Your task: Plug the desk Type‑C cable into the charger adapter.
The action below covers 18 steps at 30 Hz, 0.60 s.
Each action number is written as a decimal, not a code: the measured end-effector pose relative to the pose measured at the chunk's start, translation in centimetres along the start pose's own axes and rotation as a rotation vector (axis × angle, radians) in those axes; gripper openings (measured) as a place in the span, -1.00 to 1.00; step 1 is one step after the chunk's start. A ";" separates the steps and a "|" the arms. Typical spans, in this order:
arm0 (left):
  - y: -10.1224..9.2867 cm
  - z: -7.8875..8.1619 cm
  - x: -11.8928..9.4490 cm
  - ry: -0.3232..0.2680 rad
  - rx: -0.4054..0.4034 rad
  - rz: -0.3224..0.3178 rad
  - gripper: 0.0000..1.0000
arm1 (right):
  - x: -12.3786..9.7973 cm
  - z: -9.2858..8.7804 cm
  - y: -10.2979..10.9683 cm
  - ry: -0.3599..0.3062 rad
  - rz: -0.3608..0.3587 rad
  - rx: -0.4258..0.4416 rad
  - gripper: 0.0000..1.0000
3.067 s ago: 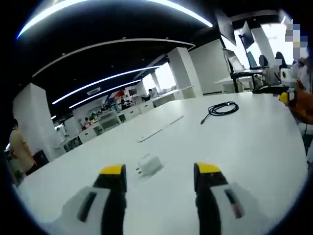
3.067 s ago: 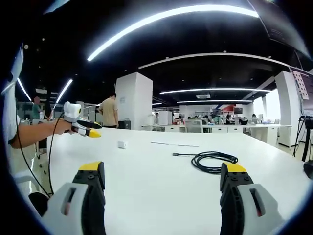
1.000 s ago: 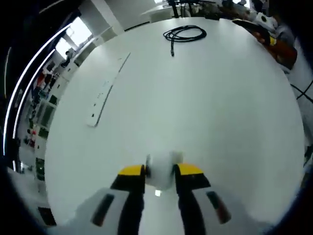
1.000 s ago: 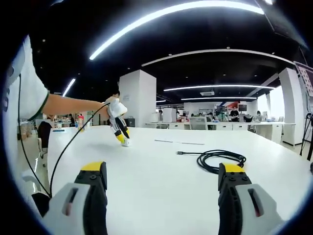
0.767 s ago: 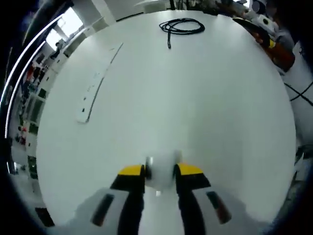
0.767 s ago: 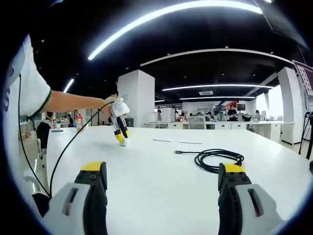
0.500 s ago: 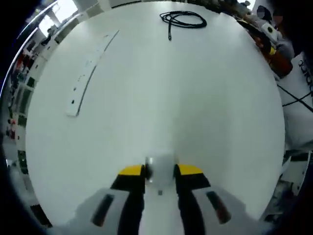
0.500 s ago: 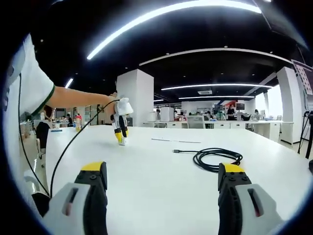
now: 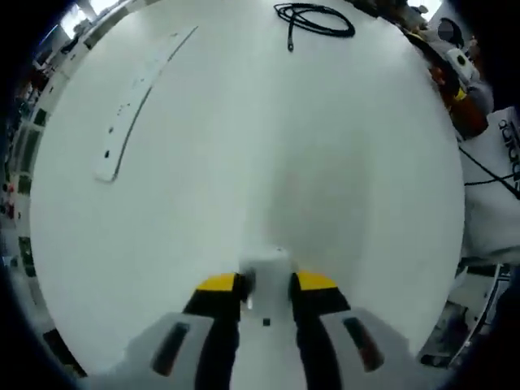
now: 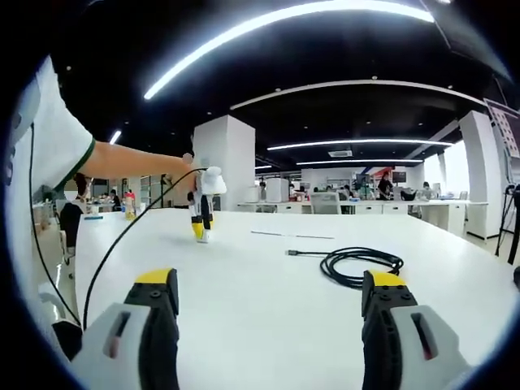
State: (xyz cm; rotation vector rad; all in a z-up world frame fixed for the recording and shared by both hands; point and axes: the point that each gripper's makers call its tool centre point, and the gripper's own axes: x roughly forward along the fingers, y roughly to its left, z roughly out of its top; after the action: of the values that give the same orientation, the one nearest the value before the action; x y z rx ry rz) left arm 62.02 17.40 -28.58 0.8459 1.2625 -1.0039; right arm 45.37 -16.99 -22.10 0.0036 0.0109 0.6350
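In the left gripper view my left gripper (image 9: 266, 282) is shut on the white charger adapter (image 9: 266, 273), pointing steeply down at the white table (image 9: 268, 146). The coiled black Type‑C cable (image 9: 315, 18) lies far across the table at the top. In the right gripper view my right gripper (image 10: 268, 288) stands open with nothing between its jaws, low over the table (image 10: 268, 276). The cable coil (image 10: 359, 265) lies ahead to the right, its plug end (image 10: 291, 253) pointing left. The left gripper (image 10: 201, 229) appears far left, nose down on the table, held by a person's outstretched arm (image 10: 130, 165).
A long white power strip (image 9: 134, 95) lies at the upper left of the left gripper view, and shows as a thin strip (image 10: 291, 236) beyond the cable. A thin black wire (image 10: 106, 252) trails from the left gripper. Desks and people fill the office behind.
The left gripper has closed on the adapter and tipped further downward over the last seconds; its view now looks almost straight down. The right gripper has stayed still and open.
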 end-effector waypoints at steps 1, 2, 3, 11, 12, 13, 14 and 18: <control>-0.4 0.0 0.1 0.006 -0.001 0.000 -0.53 | 0.1 0.0 0.1 -0.001 0.005 -0.001 0.88; 0.2 -0.1 0.0 0.011 -0.012 -0.002 -0.53 | 0.1 0.0 0.2 -0.002 0.008 0.000 0.88; 0.0 -0.1 0.1 0.014 -0.018 -0.001 -0.52 | 0.2 0.1 0.3 -0.001 0.008 -0.002 0.88; 0.8 -0.1 0.5 0.020 -0.033 0.005 -0.51 | 0.1 0.3 0.4 -0.003 0.008 -0.009 0.85; 0.5 0.0 0.5 0.017 -0.034 0.009 -0.51 | 0.0 0.2 0.4 -0.002 0.007 -0.010 0.85; 0.4 0.0 0.5 0.015 -0.034 0.012 -0.51 | 0.0 0.2 0.4 -0.002 0.007 -0.010 0.85; 0.3 0.1 0.5 0.008 -0.042 0.012 -0.51 | 0.0 0.2 0.4 -0.002 0.007 -0.010 0.85; -0.3 0.2 0.5 -0.007 -0.054 0.017 -0.51 | 0.0 0.1 0.4 0.000 0.005 -0.010 0.84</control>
State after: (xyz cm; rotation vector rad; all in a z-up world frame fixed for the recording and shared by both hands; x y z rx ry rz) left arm 61.85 17.06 -29.03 0.8098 1.2692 -0.9548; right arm 45.12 -16.69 -21.97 -0.0067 0.0081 0.6397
